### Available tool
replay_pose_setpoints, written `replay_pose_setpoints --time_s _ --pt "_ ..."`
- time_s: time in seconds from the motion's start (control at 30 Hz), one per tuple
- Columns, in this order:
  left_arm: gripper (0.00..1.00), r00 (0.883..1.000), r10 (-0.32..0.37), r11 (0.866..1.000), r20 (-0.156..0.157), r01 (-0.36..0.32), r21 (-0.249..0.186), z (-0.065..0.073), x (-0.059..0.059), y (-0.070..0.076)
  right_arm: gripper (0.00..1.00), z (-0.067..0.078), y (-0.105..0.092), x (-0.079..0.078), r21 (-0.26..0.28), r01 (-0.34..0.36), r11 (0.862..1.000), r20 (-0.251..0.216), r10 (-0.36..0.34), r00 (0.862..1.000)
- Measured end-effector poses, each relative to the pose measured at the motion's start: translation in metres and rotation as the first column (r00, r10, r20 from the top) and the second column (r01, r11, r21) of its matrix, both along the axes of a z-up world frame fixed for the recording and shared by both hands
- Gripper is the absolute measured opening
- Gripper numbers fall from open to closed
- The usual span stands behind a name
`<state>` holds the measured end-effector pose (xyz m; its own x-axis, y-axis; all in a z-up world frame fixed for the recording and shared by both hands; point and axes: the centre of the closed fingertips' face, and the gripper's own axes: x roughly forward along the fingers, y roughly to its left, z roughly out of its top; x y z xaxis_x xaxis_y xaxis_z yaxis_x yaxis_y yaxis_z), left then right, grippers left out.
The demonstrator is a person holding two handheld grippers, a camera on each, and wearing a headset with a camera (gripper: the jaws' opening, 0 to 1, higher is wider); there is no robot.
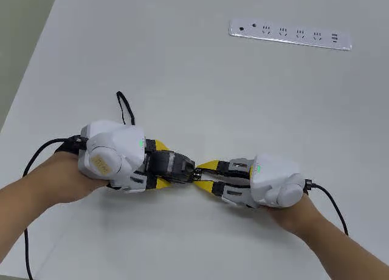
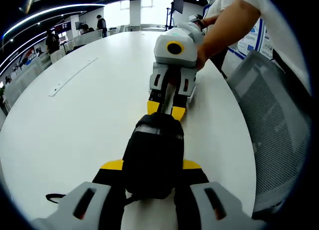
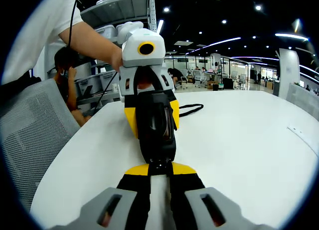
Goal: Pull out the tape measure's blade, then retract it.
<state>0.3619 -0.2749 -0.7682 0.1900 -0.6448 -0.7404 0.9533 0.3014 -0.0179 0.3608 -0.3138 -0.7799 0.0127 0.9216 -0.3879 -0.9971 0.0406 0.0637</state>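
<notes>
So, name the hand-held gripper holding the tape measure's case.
The left hand-held gripper: the tape measure sits between its jaws; the right hand-held gripper pinches its tip.

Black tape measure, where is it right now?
In the head view the black tape measure sits low and centre on the white table, clamped in the left gripper, its front end at the right gripper's tips.

Matt black plastic tape measure [image 1: 172, 165], smooth matt white table [image 1: 200, 92].

White table [image 1: 200, 79], mesh chair [image 3: 30, 140], ceiling lights [image 3: 222, 42]
</notes>
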Motion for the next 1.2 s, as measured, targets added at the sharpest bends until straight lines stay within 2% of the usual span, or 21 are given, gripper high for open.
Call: replay_pose_setpoints --time_s 0.43,0.67,0.83,1.2 --pt "0.33 1.000 -0.003 1.000 0.002 0.003 -0.001 -0.001 0.000 0.001 0.11 0.000 0.000 0.000 0.002 0.004 1.000 0.000 -0.004 1.000" --pt "0.33 1.000 -0.006 1.000 0.000 0.006 0.002 -0.001 0.000 0.000 0.11 0.000 -0.002 -0.001 0.001 0.014 1.000 -0.022 -0.014 1.000" --pt "0.33 1.000 -0.004 1.000 -0.001 0.004 0.005 -0.001 0.000 0.000 0.10 0.000 -0.002 -0.001 0.000 0.011 1.000 -0.016 -0.011 1.000" --pt "0.33 1.000 -0.008 1.000 -0.001 0.008 0.000 0.000 0.000 0.000 0.10 -0.001 -0.013 -0.001 0.000 0.013 1.000 -0.025 -0.013 1.000"
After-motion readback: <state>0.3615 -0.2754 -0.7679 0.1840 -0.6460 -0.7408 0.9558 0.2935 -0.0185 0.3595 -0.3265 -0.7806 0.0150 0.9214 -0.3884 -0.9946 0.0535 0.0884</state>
